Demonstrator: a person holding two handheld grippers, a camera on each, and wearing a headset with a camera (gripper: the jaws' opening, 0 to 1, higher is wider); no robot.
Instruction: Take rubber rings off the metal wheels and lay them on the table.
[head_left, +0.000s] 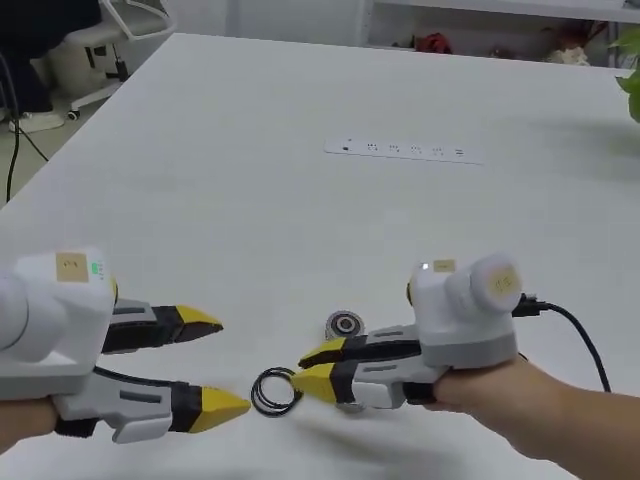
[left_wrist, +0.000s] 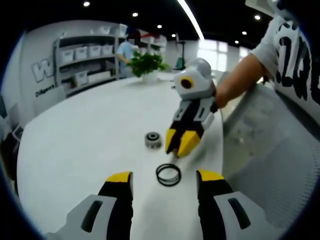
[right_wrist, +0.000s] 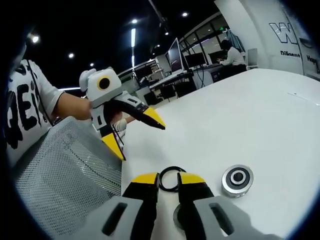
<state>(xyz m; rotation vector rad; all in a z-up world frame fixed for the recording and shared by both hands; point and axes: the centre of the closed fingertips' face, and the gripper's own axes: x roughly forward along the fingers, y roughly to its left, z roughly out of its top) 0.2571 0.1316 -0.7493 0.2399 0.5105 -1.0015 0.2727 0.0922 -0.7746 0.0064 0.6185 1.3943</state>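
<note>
I'm holding my R gripper (head_left: 318, 365) low over the table (head_left: 300, 200). Its jaws are sitting nearly pressed together w/ only a thin slit btwn the yellow tips, and they're pinching nothing afaict. The tips are pointing straight at the rubber rings (head_left: 275, 390), which are lying flat on the tabletop just off the tips. The near edge of the loop is tucking behind the tips in the right gripper view, so I can't tell if they're touching or a hair apart. The rings are looking like a couple of thin black loops stacked together, free of any wheel. I'm reading that as rings already laid down, w/ the gripper staying low bc it's right at the drop spot. My L gripper (head_left: 212, 362) is hovering on the other side of the rings w/ jaws spread wide and gripping nothing. The rings are sitting ahead of the gap, centred in the left gripper view, so prob I'm keeping it ready to help or to grab next. The metal wheel (head_left: 343, 324) is lying flat just beyond the R gripper's tips, near the rings but apart from them, and whether it's wearing a ring is too small to tell. A round grey thing (right_wrist: 177, 218) is showing under my R jaws, maybe a 2nd wheel, mostly hidden. A power strip (head_left: 400, 150) is lying well apart, further up the table.
</note>
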